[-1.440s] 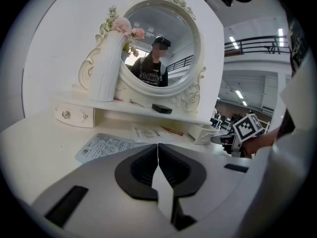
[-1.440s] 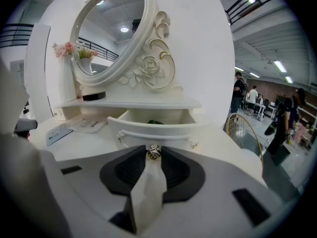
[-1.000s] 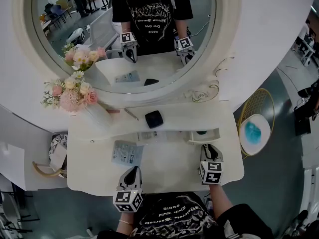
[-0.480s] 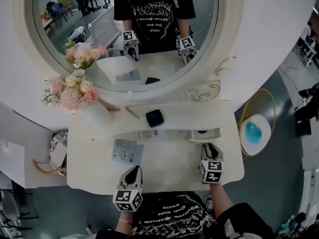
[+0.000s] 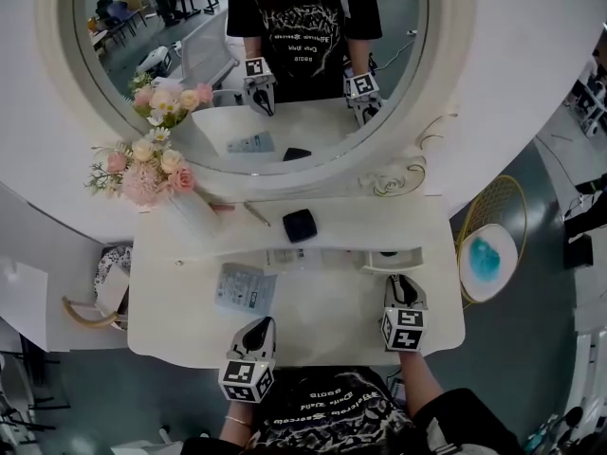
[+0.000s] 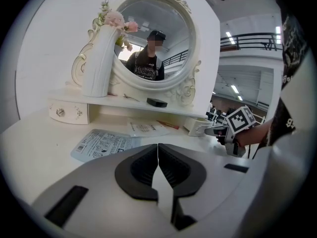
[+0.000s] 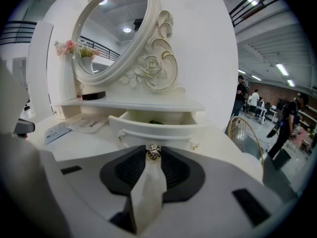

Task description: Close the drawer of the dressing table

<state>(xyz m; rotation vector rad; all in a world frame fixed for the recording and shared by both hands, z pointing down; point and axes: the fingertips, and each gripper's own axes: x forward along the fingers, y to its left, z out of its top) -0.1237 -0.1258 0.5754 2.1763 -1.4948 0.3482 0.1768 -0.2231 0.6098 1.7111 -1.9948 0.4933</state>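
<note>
The white dressing table [image 5: 322, 322] has a small drawer [image 5: 391, 258] at its right that stands pulled out, with something dark green inside. My right gripper [image 5: 402, 280] is right in front of it. In the right gripper view the drawer front [image 7: 158, 129] fills the middle and its small metal knob [image 7: 153, 152] sits pinched between the jaw tips of the right gripper [image 7: 153, 154]. My left gripper [image 5: 264, 322] hovers over the table's front edge, left of centre. It [image 6: 158, 146] is shut with nothing in it.
On the shelf stand a white vase of pink flowers [image 5: 152, 173] and a black compact [image 5: 300, 225], below a round mirror [image 5: 256, 55]. A printed packet [image 5: 244, 289] and a leaflet [image 5: 289, 257] lie on the top. A wire stool [image 5: 491, 259] stands at the right.
Neither gripper nor the drawer has visibly moved. Only the head view has shifted slightly.
</note>
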